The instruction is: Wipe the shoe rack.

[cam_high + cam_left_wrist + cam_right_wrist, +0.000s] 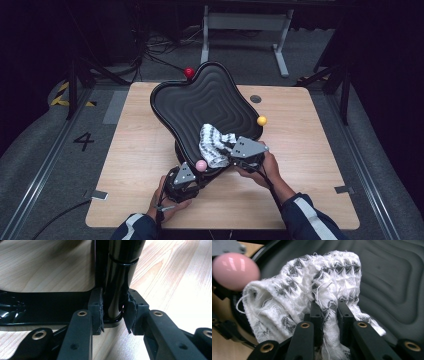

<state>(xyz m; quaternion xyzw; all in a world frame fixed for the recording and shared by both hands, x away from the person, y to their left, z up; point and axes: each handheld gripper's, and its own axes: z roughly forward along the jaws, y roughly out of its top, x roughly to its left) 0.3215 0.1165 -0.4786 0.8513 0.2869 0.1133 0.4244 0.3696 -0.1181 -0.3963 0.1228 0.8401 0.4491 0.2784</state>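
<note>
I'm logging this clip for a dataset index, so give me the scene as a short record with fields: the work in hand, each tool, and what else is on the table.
work: wiping a black ridged tray with a white-and-grey cloth
left tool: shut on the black post under the tray, steadying it
right tool: shut on the cloth, pressed on the tray's lower part
tray: tilted on its stand over a wooden table
knobs at the tray's edge: red ball, yellow ball, pink ball
</note>
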